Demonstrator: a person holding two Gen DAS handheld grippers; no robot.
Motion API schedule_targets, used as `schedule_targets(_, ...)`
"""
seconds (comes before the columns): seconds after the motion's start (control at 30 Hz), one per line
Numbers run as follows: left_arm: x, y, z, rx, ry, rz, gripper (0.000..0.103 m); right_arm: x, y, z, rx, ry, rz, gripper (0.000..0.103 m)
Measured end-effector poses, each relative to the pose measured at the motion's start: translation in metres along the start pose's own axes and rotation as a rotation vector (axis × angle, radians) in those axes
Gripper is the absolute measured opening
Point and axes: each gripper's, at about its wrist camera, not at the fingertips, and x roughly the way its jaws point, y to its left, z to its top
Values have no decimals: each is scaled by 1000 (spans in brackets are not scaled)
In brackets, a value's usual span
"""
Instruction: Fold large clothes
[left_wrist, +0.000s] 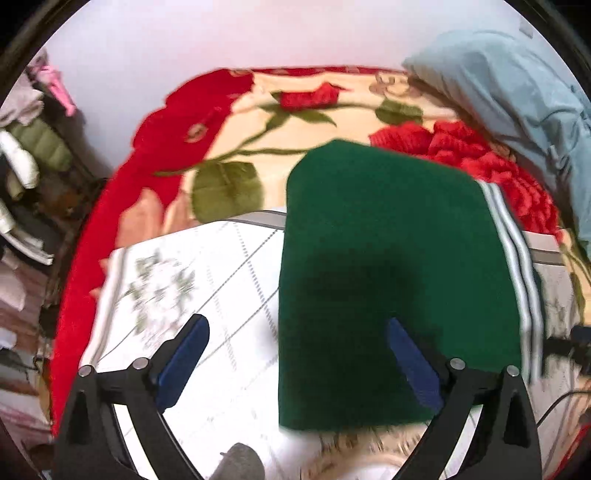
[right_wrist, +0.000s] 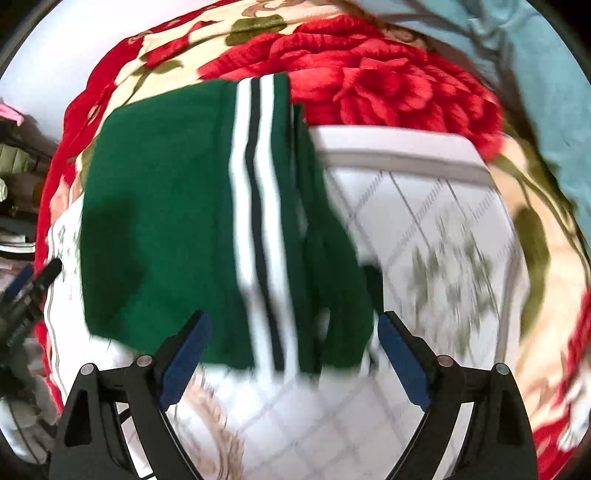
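Folded green garment (left_wrist: 388, 251) flat on white quilted sheet (left_wrist: 207, 280), rose blanket (left_wrist: 258, 110) beneath, left gripper (left_wrist: 295, 358) spread empty, right gripper (right_wrist: 295, 350) spread empty, apparently hovering above, blurred.

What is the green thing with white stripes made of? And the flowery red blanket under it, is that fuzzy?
The green garment looks like soft knitted or fleece cloth: matte, no shine, lying limp and folded, with white stripes seemingly sewn or woven in. The picture is blurry, so the exact fabric is unclear. The rose blanket does look fuzzy, probably plush fleece: its red petals show ridged, tufted pile.
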Motion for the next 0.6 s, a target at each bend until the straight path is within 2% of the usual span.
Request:
schedule_targets(0.13,-67,-2,-10,-14,-27,5,99,-58,-6,-64,17,-70,-76,93)
schedule_targets(0.17,-88,-2,-12,-14,-35,7,99,-78,8,-82,17,-86,-94,93)
schedule_targets(0.3,-159,-4,-16,-14,-68,-18,99,-174,24,-134,37,-173,-122,93)
schedule_targets(0.43,-256,-7,-29,18,-129,-20,99,-274,39,-185,21,-261,-142,93)
schedule_targets(0.6,-358,1,-44,1,-175,-81,99,-386,67,-247,-17,-349,-168,93)
